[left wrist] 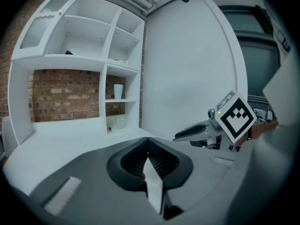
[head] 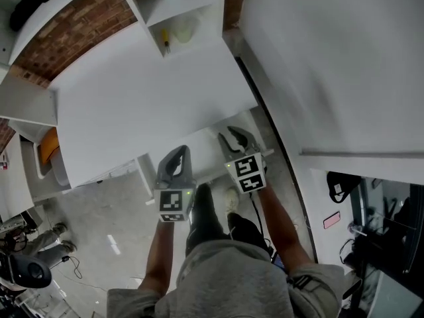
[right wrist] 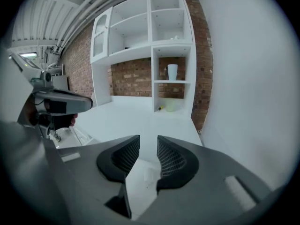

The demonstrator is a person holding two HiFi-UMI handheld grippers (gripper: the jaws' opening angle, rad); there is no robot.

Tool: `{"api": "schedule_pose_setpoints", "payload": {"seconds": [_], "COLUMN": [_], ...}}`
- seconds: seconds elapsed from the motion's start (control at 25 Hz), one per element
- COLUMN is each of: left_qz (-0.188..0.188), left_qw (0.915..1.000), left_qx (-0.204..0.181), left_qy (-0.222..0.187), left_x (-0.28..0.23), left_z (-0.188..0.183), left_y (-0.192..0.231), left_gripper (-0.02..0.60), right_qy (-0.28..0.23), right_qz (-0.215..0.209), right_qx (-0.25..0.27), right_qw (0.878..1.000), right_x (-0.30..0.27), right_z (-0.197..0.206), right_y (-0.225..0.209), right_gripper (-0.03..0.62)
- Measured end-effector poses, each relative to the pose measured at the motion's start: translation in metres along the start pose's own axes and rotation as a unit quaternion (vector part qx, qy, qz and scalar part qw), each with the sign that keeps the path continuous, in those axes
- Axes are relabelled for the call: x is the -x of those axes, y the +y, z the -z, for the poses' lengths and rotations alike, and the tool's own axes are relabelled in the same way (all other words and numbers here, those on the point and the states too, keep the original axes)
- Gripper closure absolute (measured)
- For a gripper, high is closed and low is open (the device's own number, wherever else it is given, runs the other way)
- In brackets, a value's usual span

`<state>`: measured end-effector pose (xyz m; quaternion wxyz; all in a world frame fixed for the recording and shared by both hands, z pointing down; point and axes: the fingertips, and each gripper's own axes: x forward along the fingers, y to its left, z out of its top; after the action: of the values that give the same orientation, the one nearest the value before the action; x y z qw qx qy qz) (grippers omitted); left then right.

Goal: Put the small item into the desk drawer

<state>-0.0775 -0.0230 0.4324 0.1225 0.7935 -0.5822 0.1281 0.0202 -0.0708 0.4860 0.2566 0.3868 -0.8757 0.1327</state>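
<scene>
A small yellow item [head: 165, 43] lies in the lowest cubby of the white shelf unit at the back of the white desk [head: 132, 105]; it also shows small in the left gripper view [left wrist: 109, 129] and the right gripper view [right wrist: 161, 108]. My left gripper [head: 177, 154] hovers at the desk's front edge, its jaws shut with nothing between them [left wrist: 147, 146]. My right gripper [head: 233, 135] is beside it near the desk's front right corner, open and empty [right wrist: 147, 146]. Both are far from the item. I cannot make out a drawer clearly.
A pale cup [right wrist: 171, 105] sits next to the yellow item, and a white cup [right wrist: 172, 72] stands one shelf higher. A white wall [head: 331, 58] runs along the desk's right side. A brick wall [head: 73, 32] backs the shelves. A chair [head: 50, 154] stands at left.
</scene>
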Motion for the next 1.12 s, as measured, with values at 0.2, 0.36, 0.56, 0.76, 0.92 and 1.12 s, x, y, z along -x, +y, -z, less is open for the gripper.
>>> {"api": "schedule_pose_setpoints", "payload": {"seconds": [0.2,0.36,0.56,0.76,0.92,1.12], "left_qz": [-0.013,-0.027,-0.046,-0.064,-0.074,-0.088], "left_qw": [0.9996,0.9988,0.9971,0.9954,0.9944,0.9927], "left_qx": [-0.005,-0.011,-0.016,-0.012,-0.01,-0.006], "left_qy": [-0.025,-0.039,-0.058,-0.07,-0.075,-0.082], "left_x": [0.023,0.043,0.074,0.102,0.12,0.145], "left_z": [-0.026,-0.044,-0.057,-0.059,-0.058,-0.053], "left_y": [-0.008,-0.015,-0.029,-0.048,-0.063,-0.078], "left_gripper": [0.569,0.569,0.569,0.569,0.569,0.569], "right_qy": [-0.053,-0.093,-0.123,-0.137,-0.143,-0.153], "right_qz": [0.006,0.011,0.017,0.018,0.016,0.013], "right_qx": [-0.008,-0.008,0.001,0.004,0.018,0.041], "right_qw": [0.999,0.996,0.992,0.99,0.989,0.987], "right_x": [0.041,0.075,0.115,0.15,0.174,0.2], "right_z": [-0.034,-0.055,-0.06,-0.045,-0.039,-0.031], "right_y": [0.006,0.009,0.017,0.021,0.029,0.038], "right_gripper": [0.487,0.504,0.534,0.563,0.58,0.589]}}
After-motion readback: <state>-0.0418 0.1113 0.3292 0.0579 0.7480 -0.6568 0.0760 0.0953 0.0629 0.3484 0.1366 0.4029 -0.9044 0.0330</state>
